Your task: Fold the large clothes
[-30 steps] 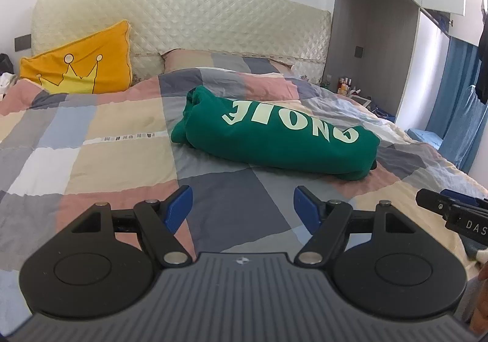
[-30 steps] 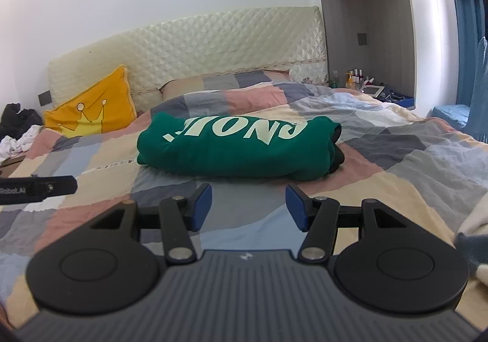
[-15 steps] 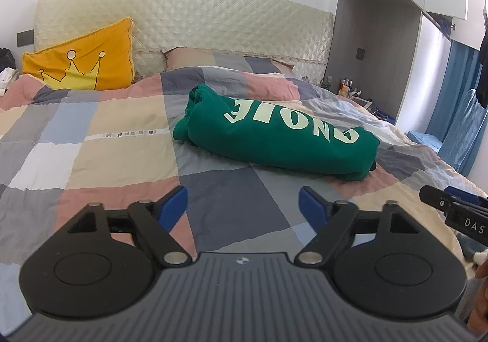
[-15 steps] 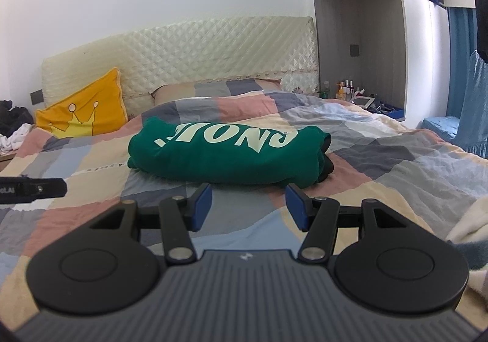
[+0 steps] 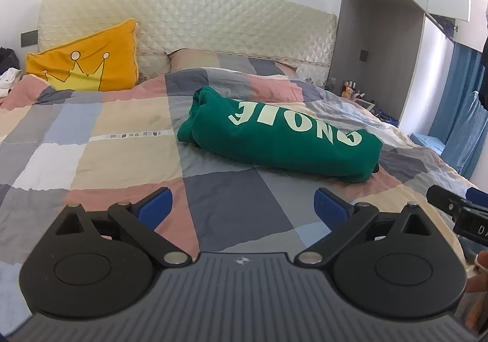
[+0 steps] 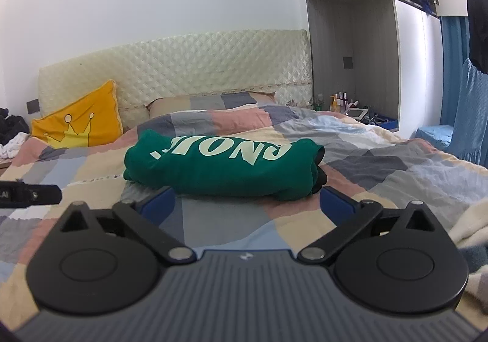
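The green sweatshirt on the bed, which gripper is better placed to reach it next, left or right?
Probably the right gripper: the folded green sweatshirt lies centred just beyond its open, empty jaws. From the left gripper, also open and empty, the sweatshirt sits farther off, toward the right.

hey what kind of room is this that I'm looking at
Almost certainly a bedroom in a home. A bed with a patchwork quilt fills the view, backed by a cream quilted headboard, with a yellow crown cushion leaning against it. A folded green sweatshirt lies on the quilt.
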Demonstrator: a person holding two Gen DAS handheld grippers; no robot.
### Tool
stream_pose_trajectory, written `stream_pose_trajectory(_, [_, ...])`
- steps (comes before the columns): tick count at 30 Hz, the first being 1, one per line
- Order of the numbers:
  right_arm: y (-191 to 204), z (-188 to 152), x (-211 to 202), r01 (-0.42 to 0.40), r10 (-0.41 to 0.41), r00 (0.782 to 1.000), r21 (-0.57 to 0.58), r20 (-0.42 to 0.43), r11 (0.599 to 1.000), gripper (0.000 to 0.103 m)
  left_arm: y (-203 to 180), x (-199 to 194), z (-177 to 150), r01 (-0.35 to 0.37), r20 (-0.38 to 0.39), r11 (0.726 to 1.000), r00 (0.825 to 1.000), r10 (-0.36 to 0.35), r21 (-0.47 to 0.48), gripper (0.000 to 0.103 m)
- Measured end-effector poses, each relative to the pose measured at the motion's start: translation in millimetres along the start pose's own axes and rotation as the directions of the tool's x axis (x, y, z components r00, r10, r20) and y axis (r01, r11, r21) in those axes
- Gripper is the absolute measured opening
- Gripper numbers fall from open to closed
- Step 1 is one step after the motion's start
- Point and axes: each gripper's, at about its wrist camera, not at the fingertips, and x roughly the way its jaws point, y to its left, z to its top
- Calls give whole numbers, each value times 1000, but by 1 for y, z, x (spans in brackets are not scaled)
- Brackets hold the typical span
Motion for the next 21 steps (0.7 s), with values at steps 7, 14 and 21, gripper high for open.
stream_pose_trajectory(7, [-1,1,2,-4,4,1000,2,0,1000,103,2,-2,2,-2,-5,1000,1000,2,-28,101])
stream_pose_trajectory(14, [0,0,0,-3,3,1000,3,0,1000,103,3,-6,4,4,-3,999,1000,-4,-44,101])
stream_pose_trajectory(21, [0,0,0,-2,2,1000,5,1,1000,103,0,-7,3,9,1,1000,1000,-9,-24,101])
